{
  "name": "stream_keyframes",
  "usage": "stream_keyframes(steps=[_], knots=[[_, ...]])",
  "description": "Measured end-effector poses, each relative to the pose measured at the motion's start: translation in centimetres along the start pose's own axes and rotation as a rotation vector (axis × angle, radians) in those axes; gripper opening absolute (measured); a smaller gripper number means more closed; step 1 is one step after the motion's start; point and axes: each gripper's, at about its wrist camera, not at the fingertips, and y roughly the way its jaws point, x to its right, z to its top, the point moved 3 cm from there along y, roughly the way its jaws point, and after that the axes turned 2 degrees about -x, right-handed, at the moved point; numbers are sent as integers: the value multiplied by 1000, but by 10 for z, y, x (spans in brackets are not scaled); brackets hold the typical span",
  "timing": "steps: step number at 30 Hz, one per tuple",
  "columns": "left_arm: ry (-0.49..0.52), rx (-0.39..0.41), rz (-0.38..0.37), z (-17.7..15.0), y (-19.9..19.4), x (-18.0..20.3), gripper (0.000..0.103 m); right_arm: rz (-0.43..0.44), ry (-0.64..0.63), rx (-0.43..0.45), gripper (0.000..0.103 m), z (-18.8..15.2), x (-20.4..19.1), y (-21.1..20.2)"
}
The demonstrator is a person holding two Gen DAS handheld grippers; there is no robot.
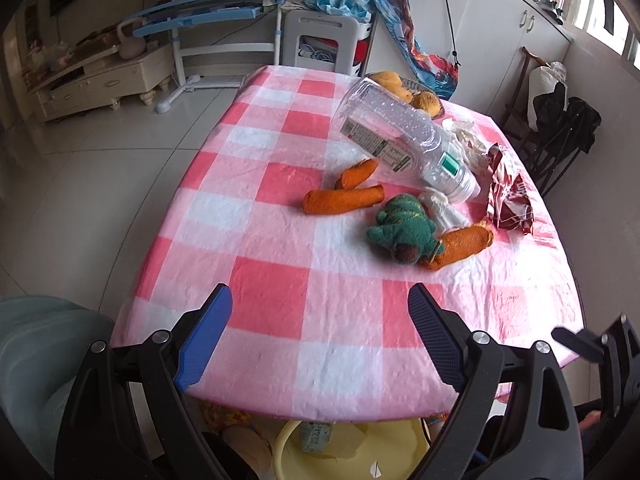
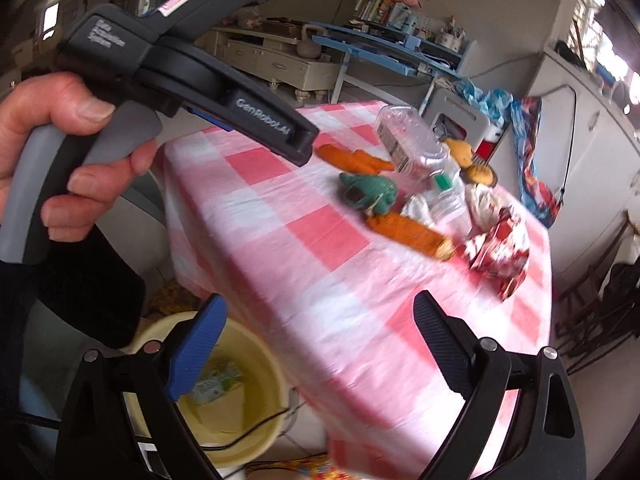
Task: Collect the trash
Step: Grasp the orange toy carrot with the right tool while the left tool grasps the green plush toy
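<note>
Both claws were spread and empty: left gripper point(image 1: 320, 336) hovered over the near table point(image 1: 280, 312) edge, right gripper point(image 2: 320, 340) beside it above the bucket point(image 2: 256, 364). A bottle point(image 1: 404, 136) lay on its side mid-table, tissue point(image 1: 468, 140) and wrapper point(image 1: 508, 196) just right of it, knitted carrots point(image 1: 344, 198) in front. The bucket held scraps.

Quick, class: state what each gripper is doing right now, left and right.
Left gripper: open, holding nothing, above the table's near edge.
Right gripper: open, holding nothing.
</note>
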Motion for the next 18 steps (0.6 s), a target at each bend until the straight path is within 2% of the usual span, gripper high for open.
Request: stream_keyframes(steps=[6, 9, 18], knots=[[-2, -33, -60, 30, 16, 21, 86, -7, -79, -13, 90, 14, 29, 28], [-7, -50, -56, 40, 30, 28, 86, 7, -119, 8, 90, 21, 41, 39], [-103, -83, -79, 55, 49, 8, 86, 108, -124, 10, 90, 37, 62, 73]])
